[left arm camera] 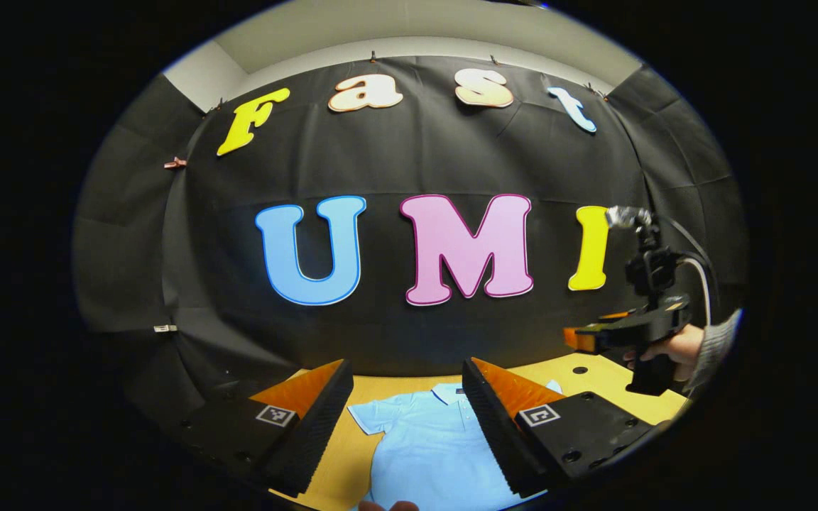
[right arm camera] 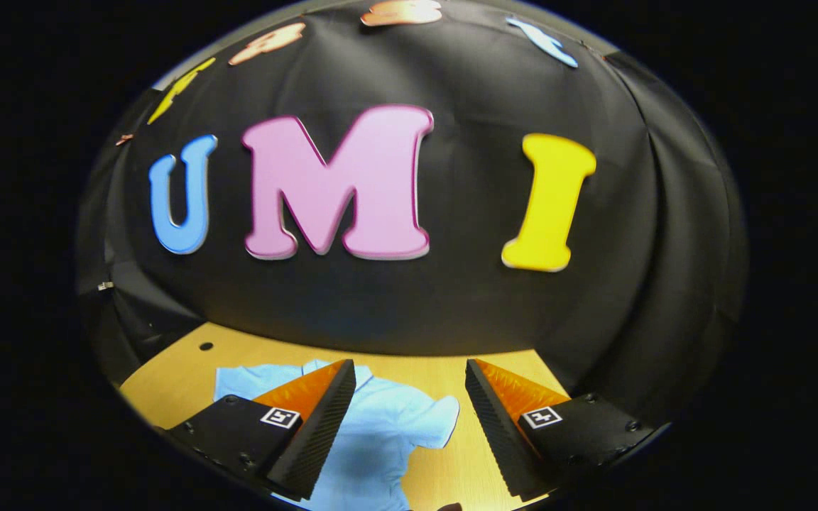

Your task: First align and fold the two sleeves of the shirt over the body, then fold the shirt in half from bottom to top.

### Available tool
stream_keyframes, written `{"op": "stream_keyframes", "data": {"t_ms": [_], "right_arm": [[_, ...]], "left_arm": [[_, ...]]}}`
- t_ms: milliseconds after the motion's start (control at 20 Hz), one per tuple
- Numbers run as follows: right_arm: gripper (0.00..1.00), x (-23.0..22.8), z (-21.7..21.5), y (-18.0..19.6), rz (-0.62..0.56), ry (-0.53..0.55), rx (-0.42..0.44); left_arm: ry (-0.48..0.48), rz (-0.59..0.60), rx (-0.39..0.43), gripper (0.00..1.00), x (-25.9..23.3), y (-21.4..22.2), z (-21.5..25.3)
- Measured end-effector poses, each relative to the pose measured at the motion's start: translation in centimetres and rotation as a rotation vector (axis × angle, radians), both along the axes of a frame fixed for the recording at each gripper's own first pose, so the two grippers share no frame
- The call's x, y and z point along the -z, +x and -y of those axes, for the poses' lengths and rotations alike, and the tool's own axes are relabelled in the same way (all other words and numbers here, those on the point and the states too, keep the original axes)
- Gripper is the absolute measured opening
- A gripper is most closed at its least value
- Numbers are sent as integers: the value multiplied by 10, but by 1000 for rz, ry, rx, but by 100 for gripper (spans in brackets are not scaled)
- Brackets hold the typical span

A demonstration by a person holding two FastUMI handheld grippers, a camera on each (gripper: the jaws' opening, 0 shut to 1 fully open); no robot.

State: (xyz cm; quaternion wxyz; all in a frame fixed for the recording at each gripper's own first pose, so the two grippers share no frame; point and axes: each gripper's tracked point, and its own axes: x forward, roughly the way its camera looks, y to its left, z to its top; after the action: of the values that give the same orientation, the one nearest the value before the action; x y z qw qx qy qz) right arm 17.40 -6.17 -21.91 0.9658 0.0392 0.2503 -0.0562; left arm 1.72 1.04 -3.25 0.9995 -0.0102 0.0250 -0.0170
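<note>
Both your claws, left (left arm camera: 409, 419) and right (right arm camera: 409, 419), hang open above the shirt (left arm camera: 430, 447); its sleeve (right arm camera: 434, 419) lies lower-centre between the right fingers.

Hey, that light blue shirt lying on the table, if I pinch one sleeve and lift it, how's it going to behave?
Probably floppy: the shirt lies flat and thin on the wooden table, so a pinched sleeve would likely drape and drag the body after it. It looks light, so it should lift easily. Pushed, the cloth may bunch into wrinkles instead of sliding whole.
</note>
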Motion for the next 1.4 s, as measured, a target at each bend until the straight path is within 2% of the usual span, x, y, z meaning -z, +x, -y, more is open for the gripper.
{"op": "stream_keyframes", "data": {"t_ms": [300,450,650,1000,1200,1400], "right_arm": [[97,132,36,44,-203,48,28],[97,187,47,52,-309,95,58],[97,243,56,54,-409,90,82],[97,272,57,51,-464,84,86],[96,278,58,46,-497,105,120],[80,279,64,46,-511,88,137]], "left_arm": [[8,-48,-62,99,21,4,-5],[15,-75,-95,99,32,4,-9],[23,-105,-120,99,45,2,-12],[26,-123,-139,98,54,6,-18],[25,-127,-145,99,57,8,-22],[26,-129,-149,99,60,8,-26]]}}
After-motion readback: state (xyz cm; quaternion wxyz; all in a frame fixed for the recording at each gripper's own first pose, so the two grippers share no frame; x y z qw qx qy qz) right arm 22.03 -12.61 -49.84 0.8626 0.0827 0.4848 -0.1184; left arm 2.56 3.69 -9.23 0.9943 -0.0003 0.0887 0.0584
